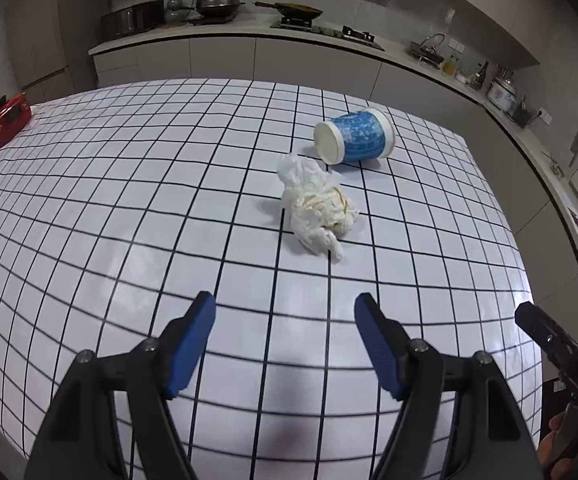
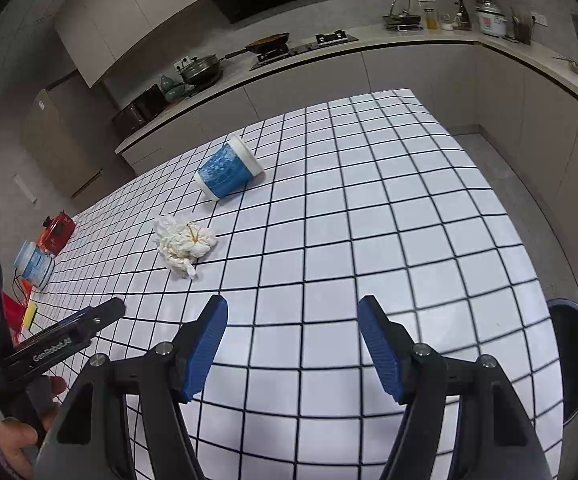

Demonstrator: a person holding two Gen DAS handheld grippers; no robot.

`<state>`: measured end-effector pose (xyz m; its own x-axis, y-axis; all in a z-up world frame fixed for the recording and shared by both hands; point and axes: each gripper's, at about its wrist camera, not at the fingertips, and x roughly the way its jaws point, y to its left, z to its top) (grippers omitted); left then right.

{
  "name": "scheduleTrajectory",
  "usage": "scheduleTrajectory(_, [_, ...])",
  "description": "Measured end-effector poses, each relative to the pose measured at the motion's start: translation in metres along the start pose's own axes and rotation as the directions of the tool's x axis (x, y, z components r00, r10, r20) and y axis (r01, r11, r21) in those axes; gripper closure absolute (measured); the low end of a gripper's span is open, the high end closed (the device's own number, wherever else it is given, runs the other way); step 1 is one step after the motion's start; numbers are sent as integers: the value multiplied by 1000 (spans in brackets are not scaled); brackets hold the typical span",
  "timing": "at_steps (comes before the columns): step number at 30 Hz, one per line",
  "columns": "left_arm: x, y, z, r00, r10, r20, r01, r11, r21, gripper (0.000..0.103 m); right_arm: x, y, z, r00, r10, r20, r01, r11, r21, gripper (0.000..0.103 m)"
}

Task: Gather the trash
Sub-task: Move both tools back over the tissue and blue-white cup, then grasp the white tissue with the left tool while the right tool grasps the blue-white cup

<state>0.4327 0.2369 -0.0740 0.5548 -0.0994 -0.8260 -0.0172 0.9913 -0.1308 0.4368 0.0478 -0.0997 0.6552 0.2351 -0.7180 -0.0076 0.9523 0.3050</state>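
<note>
Above the gridded counter (image 1: 129, 200), the left tool (image 1: 285, 312) hangs with jaws spread wide, empty; the right tool (image 2: 293, 316) is likewise released. Ahead of both lies a crumpled tissue (image 1: 319, 204), and just beyond it a blue cup (image 1: 355, 136) tipped on its side. A dark bin (image 2: 577, 356) stands beside the counter's right edge.
</note>
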Motion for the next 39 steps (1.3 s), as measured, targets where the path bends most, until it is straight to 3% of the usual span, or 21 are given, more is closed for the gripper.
scheduleTrajectory(6, [24, -7, 14, 999, 45, -20, -45, 999, 10, 29, 31, 3, 20, 999, 36, -17, -36, 999, -10, 33])
scheduleTrajectory(21, [89, -28, 41, 996, 81, -47, -77, 993, 88, 29, 67, -4, 51, 999, -28, -19, 29, 999, 43, 33])
scheduleTrajectory(27, [93, -12, 50, 999, 33, -41, -27, 991, 133, 27, 88, 11, 56, 998, -55, -28, 57, 996, 75, 33])
scheduleTrajectory(30, [89, 6, 54, 999, 17, -40, -12, 992, 124, 31, 99, 22, 59, 997, -68, -31, 70, 995, 75, 33])
scheduleTrajectory(37, [85, 44, 60, 999, 28, -39, -24, 996, 86, 32, 126, 45, 63, 984, -176, -38, 178, 983, 40, 33])
scheduleTrajectory(39, [81, 52, 60, 999, 37, -27, -35, 996, 80, 32, 131, 48, 64, 971, -235, -36, 236, 971, 37, 33])
